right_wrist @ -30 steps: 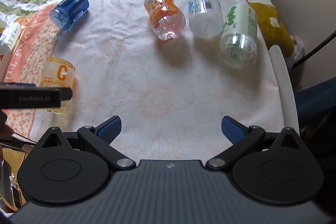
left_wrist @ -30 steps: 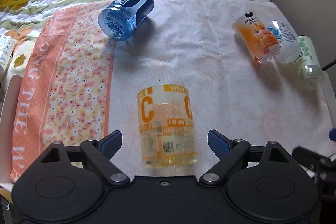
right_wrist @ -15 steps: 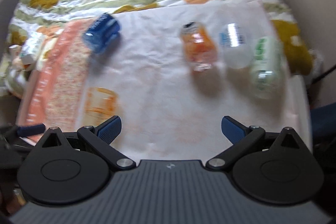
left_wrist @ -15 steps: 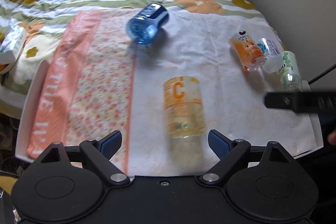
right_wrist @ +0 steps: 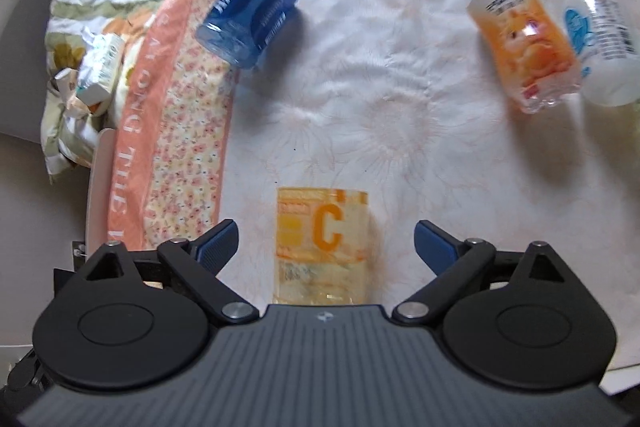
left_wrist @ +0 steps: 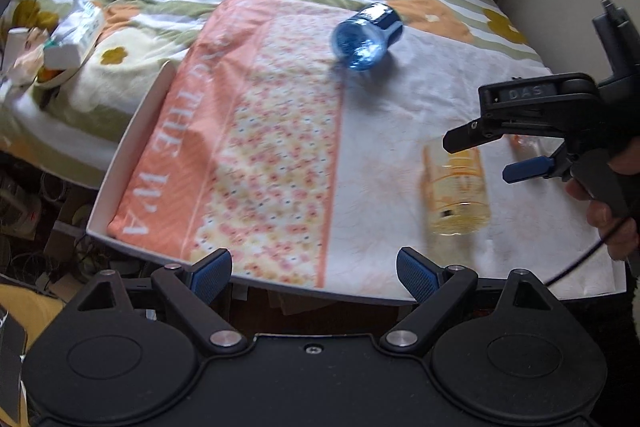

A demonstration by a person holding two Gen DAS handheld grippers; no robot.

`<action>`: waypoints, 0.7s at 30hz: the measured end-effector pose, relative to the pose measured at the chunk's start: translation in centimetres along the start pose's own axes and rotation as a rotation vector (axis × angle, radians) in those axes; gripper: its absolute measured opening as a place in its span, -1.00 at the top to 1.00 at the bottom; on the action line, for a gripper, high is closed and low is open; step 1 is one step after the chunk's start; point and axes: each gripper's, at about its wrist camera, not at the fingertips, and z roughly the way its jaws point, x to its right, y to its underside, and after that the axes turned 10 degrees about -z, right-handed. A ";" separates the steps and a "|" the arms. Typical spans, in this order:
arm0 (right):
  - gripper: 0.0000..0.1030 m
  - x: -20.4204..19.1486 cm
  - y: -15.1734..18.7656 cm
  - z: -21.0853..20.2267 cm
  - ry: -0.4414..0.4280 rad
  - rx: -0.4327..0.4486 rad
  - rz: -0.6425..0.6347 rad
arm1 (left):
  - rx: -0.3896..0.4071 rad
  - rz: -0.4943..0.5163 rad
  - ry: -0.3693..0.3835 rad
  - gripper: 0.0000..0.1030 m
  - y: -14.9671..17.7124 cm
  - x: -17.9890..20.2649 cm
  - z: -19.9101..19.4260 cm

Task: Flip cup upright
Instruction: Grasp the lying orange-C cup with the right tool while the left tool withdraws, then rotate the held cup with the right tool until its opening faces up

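- The right gripper [right_wrist: 326, 247] hangs just over the yellow cup [right_wrist: 322, 247], jaws spread wide and holding nothing.
- The left gripper [left_wrist: 316, 277] sits back off the tray's near edge [left_wrist: 132, 123], also spread and empty.
- The yellow cup lies on the white cloth [right_wrist: 380, 87], well clear of the blue cup [right_wrist: 250, 19].
- I'd worry the clear, slick wall squirts out of a pinch and rolls.
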 end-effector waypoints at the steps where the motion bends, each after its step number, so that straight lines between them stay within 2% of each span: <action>1: -0.97 0.0 -0.1 0.4 0.008 -0.006 -0.003 | -0.001 -0.006 -0.001 -0.79 0.0 -0.3 0.1; 11: -0.66 0.8 -0.9 2.9 0.053 -0.063 0.021 | -0.004 -0.022 0.006 -0.79 -0.3 -1.6 0.6; 21: -0.45 1.2 -1.1 3.2 0.028 -0.066 0.056 | -0.012 -0.025 0.011 -0.79 -0.4 -1.8 0.9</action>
